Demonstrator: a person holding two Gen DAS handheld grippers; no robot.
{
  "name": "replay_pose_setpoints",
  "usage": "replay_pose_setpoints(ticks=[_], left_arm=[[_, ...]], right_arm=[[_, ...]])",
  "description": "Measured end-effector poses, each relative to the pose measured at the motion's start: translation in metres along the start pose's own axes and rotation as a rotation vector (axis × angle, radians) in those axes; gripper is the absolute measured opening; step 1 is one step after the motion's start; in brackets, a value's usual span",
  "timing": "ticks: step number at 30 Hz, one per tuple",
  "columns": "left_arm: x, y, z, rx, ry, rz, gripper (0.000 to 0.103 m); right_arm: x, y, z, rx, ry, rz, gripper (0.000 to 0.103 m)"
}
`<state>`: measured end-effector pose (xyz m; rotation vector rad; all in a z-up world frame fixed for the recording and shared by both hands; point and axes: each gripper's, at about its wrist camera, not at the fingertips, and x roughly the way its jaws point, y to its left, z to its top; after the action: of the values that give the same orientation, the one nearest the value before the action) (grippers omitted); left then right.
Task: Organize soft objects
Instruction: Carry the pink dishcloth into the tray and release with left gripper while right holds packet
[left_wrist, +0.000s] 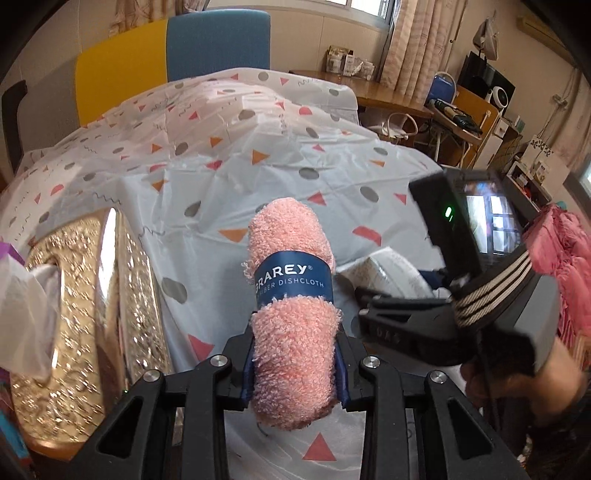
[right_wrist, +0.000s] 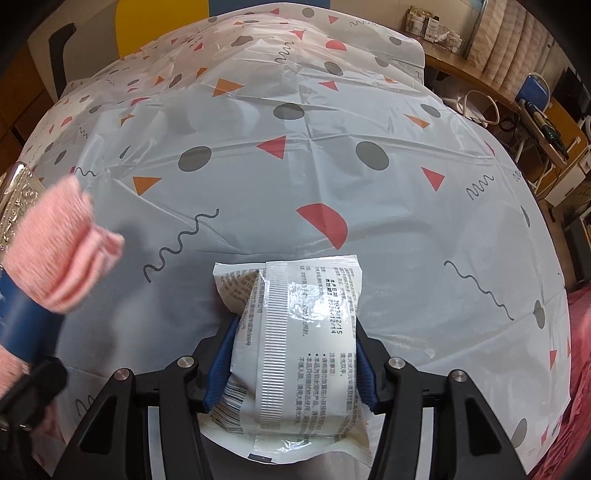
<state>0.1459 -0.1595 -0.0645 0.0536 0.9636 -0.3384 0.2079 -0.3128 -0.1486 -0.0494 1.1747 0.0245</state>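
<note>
Left tool (left_wrist: 295, 365): clenched on the rolled pink fluffy dishcloth with blue paper band (left_wrist: 291, 295), long axis pointing up the frame, over the worktop (left_wrist: 258, 177).
Right tool (right_wrist: 293, 363): grasping the white printed plastic packet (right_wrist: 295, 332), lengthwise between the fingers.
Nearer the gold embossed box (left_wrist: 85, 314): left tool; box at lower left.
Hidden: packet's contents; whether either item touches the worktop.

One dishcloth (left_wrist: 293, 314) between the left jaws — one packet (right_wrist: 295, 354) between the right; one gold box (left_wrist: 85, 314) left of them.
</note>
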Motion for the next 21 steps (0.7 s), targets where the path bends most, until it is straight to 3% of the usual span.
replay_pose_setpoints(ticks=[11, 21], left_arm=[[-0.047, 0.034, 0.046, -0.067, -0.083, 0.011, 0.033], [-0.098, 0.122, 0.06, -0.178, -0.158, 0.085, 0.033]], right_arm=[[0.001, 0.007, -0.003, -0.04, -0.022, -0.031, 0.057], [-0.001, 0.007, -0.005, -0.052, -0.036, -0.038, 0.057]])
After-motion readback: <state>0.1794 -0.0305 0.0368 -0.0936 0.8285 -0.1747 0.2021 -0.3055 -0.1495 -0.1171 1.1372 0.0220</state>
